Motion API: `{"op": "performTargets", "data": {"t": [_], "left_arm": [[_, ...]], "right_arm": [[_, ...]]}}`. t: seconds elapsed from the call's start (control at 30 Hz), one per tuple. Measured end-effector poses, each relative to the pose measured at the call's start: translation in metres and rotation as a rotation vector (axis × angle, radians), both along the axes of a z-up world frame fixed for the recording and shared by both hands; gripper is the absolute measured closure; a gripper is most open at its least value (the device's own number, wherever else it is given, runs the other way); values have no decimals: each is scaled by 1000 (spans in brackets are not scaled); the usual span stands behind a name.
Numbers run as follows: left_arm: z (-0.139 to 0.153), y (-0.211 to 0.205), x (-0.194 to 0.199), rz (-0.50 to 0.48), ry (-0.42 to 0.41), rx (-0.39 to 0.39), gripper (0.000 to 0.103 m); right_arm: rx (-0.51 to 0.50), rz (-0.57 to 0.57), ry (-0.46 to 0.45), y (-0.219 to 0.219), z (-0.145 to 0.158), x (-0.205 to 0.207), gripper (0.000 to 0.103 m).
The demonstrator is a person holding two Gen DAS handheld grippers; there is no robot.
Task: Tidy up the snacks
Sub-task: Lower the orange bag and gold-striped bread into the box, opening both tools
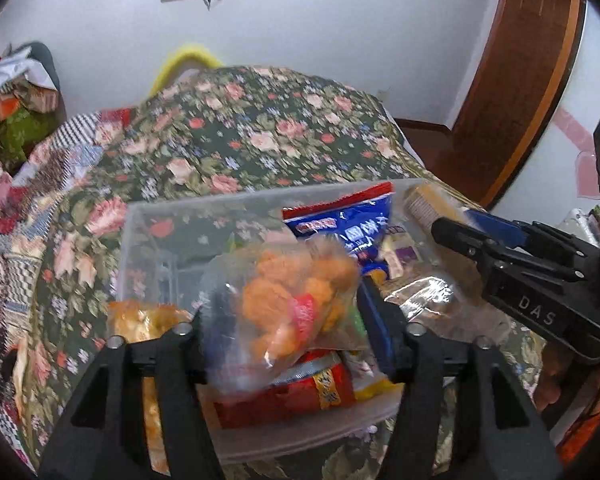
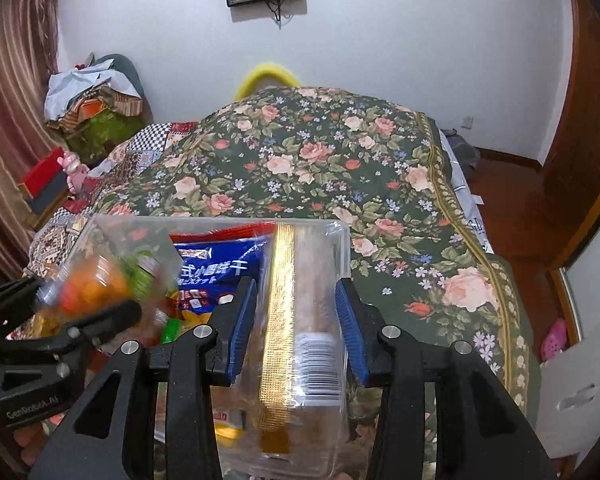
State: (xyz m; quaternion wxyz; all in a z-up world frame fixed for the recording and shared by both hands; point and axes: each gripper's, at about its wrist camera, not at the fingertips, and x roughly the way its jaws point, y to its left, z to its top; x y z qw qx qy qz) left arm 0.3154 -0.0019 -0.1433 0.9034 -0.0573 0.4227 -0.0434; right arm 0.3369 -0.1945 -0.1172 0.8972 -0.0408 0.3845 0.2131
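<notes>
A clear plastic bin (image 1: 172,216) (image 2: 112,228) of snacks sits on the flowered bed cover. My left gripper (image 1: 290,330) is shut on a clear bag of orange puffs (image 1: 292,300) and holds it over the bin; the bag also shows blurred in the right wrist view (image 2: 96,284). My right gripper (image 2: 296,328) has its blue pads either side of a clear pack with a gold strip (image 2: 300,340), at the bin's right end; the pads do not seem to press it. The pack also shows in the left wrist view (image 1: 424,204). A blue snack bag (image 1: 352,228) (image 2: 216,272) and a red packet (image 1: 300,392) lie in the bin.
An orange-yellow snack bag (image 1: 148,320) lies left of the bin. The flowered bed cover (image 2: 320,160) stretches beyond. A patchwork quilt (image 1: 28,208) lies left. A cluttered chair (image 2: 96,100) stands at the wall. A wooden door (image 1: 520,60) stands right.
</notes>
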Motion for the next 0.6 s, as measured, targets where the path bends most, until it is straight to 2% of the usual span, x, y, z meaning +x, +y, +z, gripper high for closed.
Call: {"op": "performTargets", "data": {"t": [0.1, 0.3, 0.4, 0.5, 0.6], "left_arm": [[0, 0, -2, 2, 16, -7, 38], [18, -2, -24, -2, -36, 29, 38], [31, -4, -47, -12, -83, 88, 38], [39, 0, -69, -14, -102, 94, 32], [42, 7, -91, -11, -106, 87, 32]], "right_arm": [[17, 15, -5, -3, 8, -5, 64], [12, 44, -45, -5, 25, -35, 55], [11, 55, -55, -8, 28, -53, 54], [14, 69, -59, -12, 30, -71, 52], [28, 70, -54, -16, 30, -91, 49]]}}
